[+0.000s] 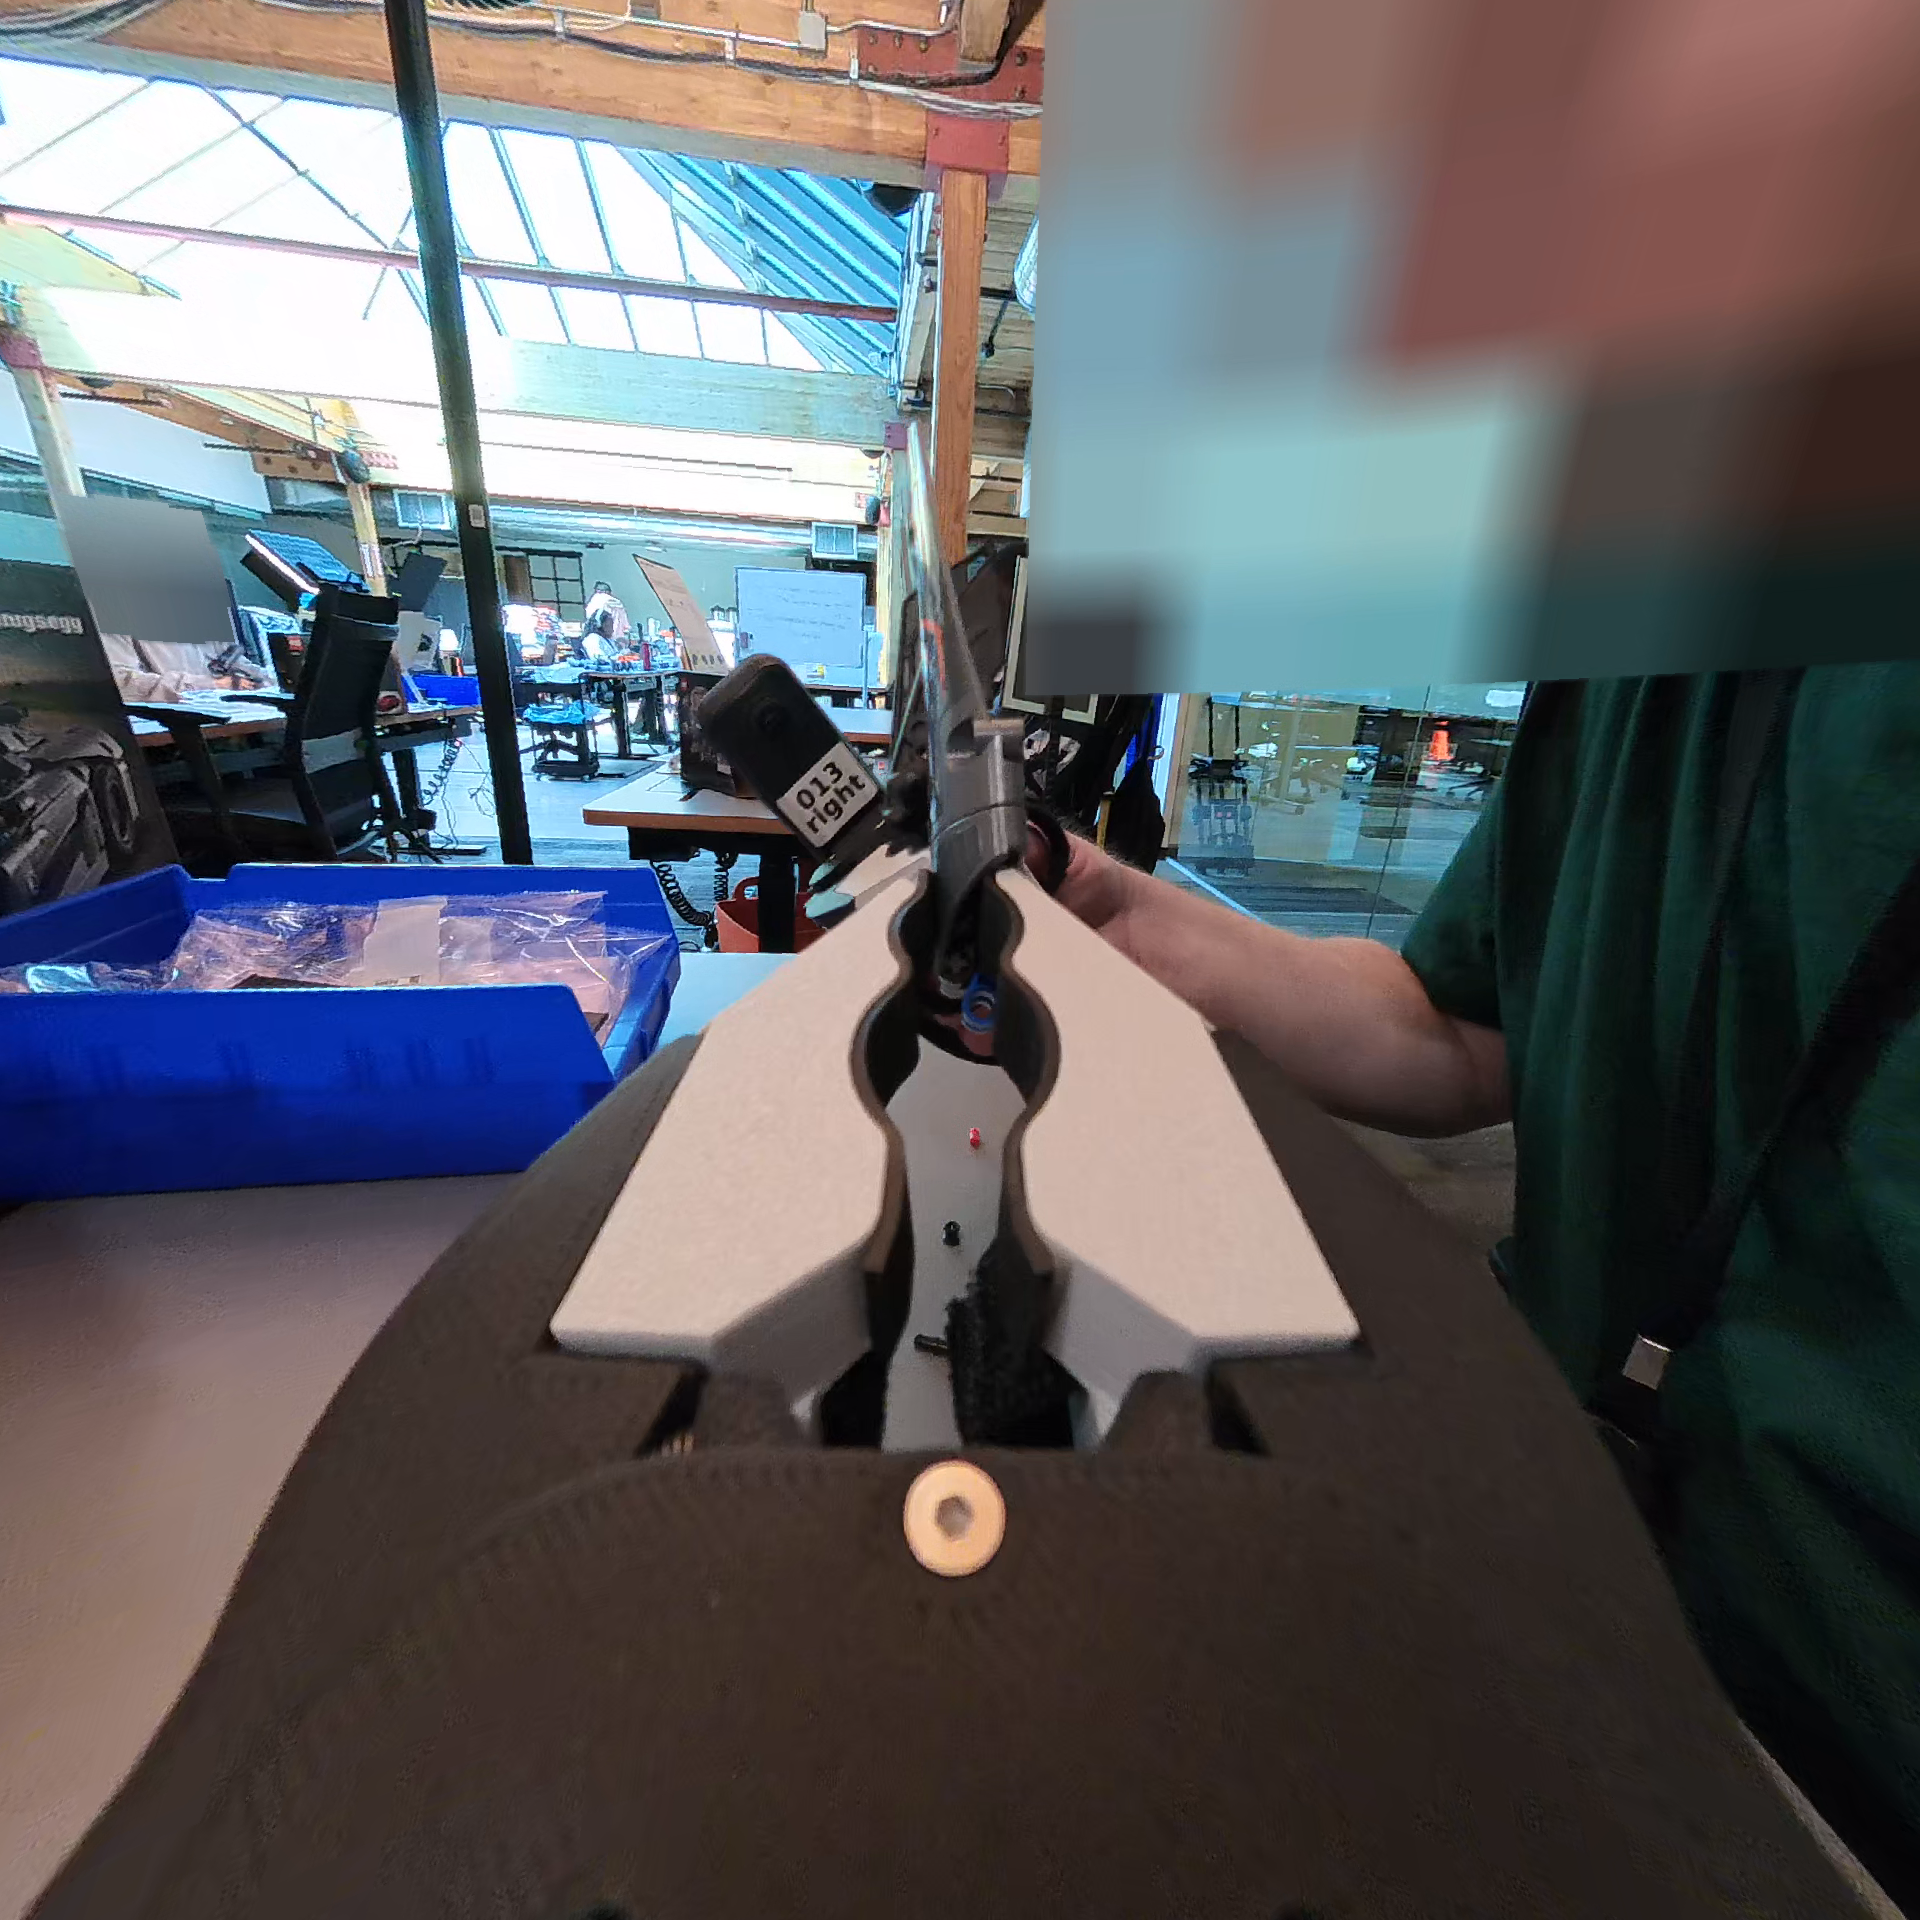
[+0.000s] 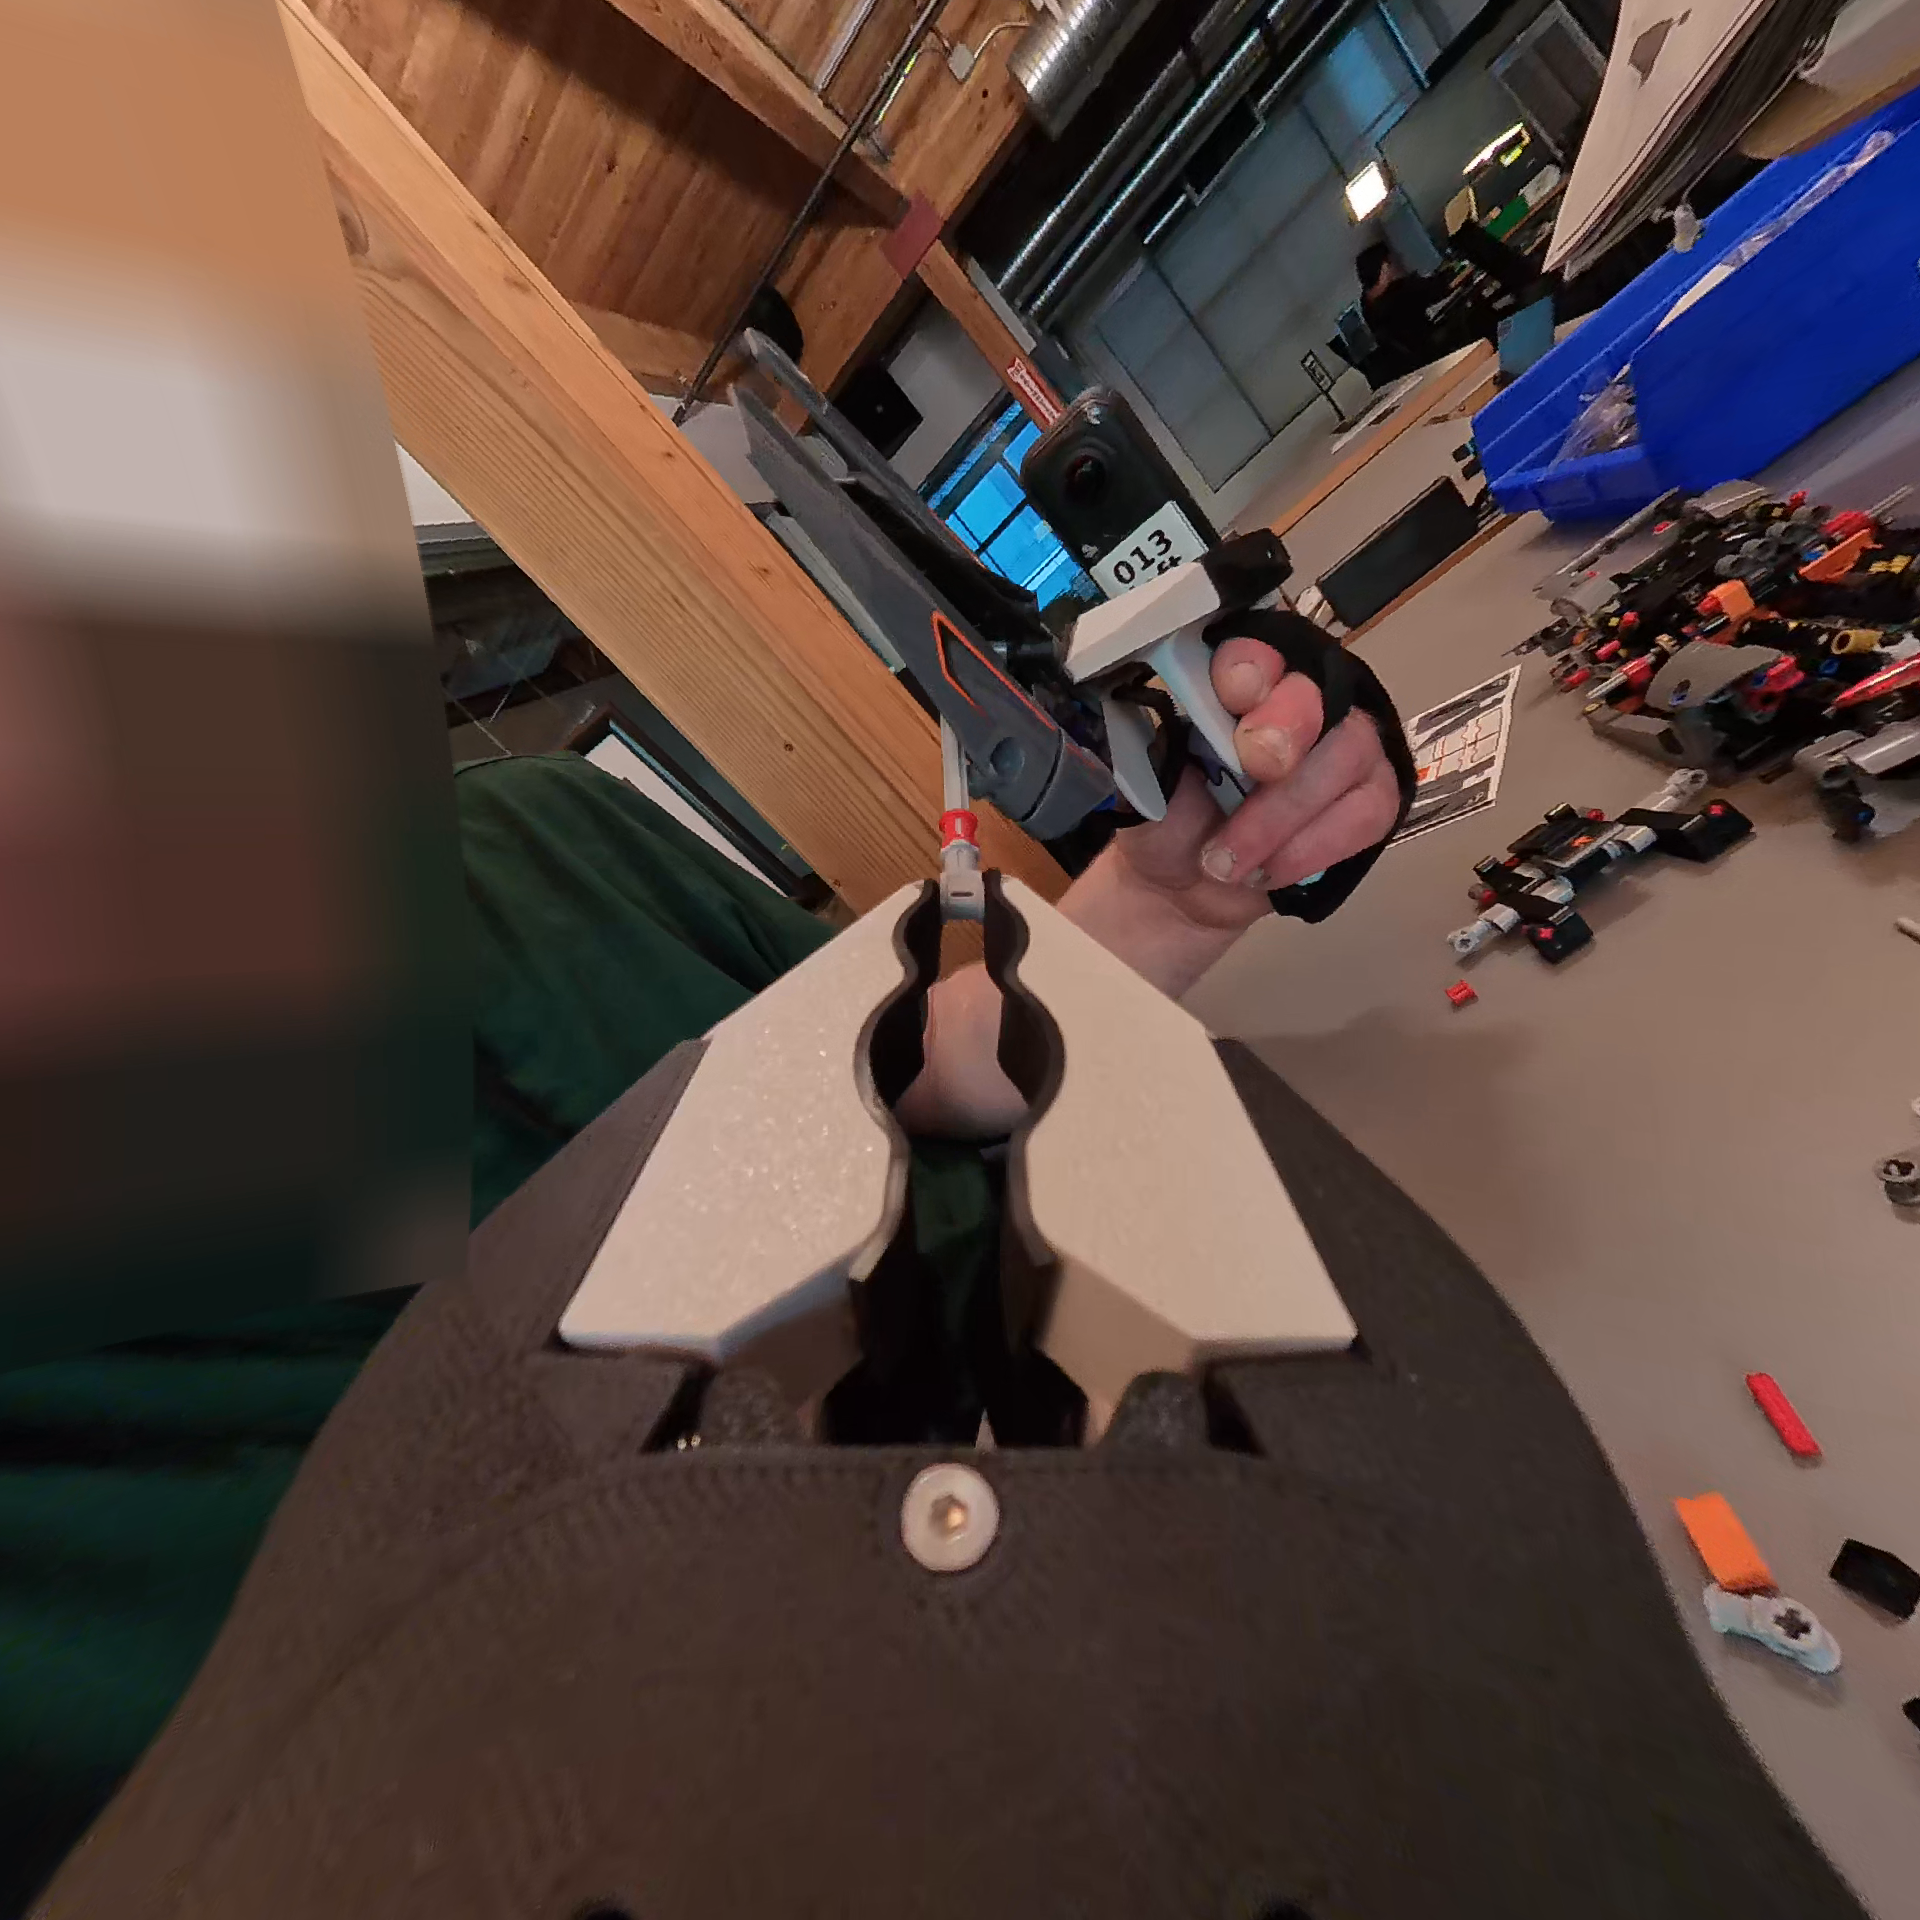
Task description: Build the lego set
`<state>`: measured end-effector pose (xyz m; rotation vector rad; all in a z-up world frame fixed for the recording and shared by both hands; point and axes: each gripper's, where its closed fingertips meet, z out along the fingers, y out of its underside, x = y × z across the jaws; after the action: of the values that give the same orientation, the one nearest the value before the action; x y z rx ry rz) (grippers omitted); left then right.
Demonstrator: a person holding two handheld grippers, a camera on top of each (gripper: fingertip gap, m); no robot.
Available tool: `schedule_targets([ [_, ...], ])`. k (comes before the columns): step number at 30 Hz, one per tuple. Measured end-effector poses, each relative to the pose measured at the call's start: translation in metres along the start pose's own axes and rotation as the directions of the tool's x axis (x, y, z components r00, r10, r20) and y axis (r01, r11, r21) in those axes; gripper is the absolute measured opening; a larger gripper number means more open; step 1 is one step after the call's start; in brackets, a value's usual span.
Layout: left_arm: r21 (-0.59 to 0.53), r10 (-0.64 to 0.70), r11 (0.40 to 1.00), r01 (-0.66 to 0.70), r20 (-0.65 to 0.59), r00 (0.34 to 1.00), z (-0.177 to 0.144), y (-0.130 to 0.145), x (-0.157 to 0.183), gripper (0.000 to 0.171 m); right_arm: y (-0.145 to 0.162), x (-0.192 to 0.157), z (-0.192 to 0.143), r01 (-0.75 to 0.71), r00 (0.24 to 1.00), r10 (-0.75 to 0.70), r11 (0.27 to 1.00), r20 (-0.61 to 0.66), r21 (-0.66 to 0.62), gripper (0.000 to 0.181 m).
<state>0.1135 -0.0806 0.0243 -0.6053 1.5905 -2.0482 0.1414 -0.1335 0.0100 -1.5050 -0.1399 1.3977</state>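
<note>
Lego panel (image 1: 961, 727): long grey wedge-shaped piece, smooth plastic, with an orange-edged dark inset (image 2: 971, 675) showing in the right wrist view. It is held up in the air between the two tools, in front of a person in a green shirt (image 1: 1714, 1039).

Left gripper (image 1: 961, 899): matte white scalloped fingers on a ribbed black body; tips nearly together, clamped on the panel's lower end. Right gripper (image 2: 961, 899): same build, tips closed to a narrow gap pinching a small grey connector (image 2: 961, 885) with a red collar (image 2: 956, 828), on a thin white rod running up to the panel.

A hand (image 2: 1278, 790) in a black fingerless glove grips the far tool's white trigger handle.

Grey smooth table (image 2: 1558, 1195). Loose pieces lie scattered on it, a half-built black, red and orange model (image 2: 1745, 665) farther back, a printed sheet (image 2: 1460, 753) near it. Blue plastic bin (image 1: 312, 1049) holds clear bags (image 1: 416, 935).

Room: timber beams, skylights, desks, office chairs.
</note>
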Motion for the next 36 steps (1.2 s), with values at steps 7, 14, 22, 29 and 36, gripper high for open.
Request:
schedule_targets([
  [7, 0.004, -0.005, 1.0, 0.005, 0.003, 1.0, -0.001, 0.0, 0.0, 0.005, -0.001, 0.002, 0.001, 0.03, 0.999, -0.03, 0.999, -0.019, -0.022, 0.006],
  [14, 0.002, -0.012, 1.0, 0.012, 0.021, 1.0, 0.0, 0.003, -0.005, 0.005, -0.005, 0.009, -0.003, 0.125, 0.987, -0.128, 0.992, -0.097, -0.027, 0.007],
  [22, 0.004, -0.025, 1.0, 0.025, 0.017, 1.0, 0.004, 0.007, -0.006, 0.005, -0.005, 0.006, -0.01, 0.218, 0.969, -0.217, 0.976, -0.122, -0.006, 0.017],
  [29, 0.035, -0.062, 0.997, 0.062, 0.012, 0.998, 0.005, 0.008, -0.008, 0.005, -0.001, 0.014, -0.032, 0.257, 0.942, -0.249, 0.966, -0.224, 0.005, 0.024],
  [36, 0.025, -0.081, 0.996, 0.081, 0.01, 0.997, 0.011, 0.014, -0.01, 0.005, 0.005, 0.012, -0.028, 0.267, 0.939, -0.259, 0.964, -0.225, 0.002, 0.024],
])
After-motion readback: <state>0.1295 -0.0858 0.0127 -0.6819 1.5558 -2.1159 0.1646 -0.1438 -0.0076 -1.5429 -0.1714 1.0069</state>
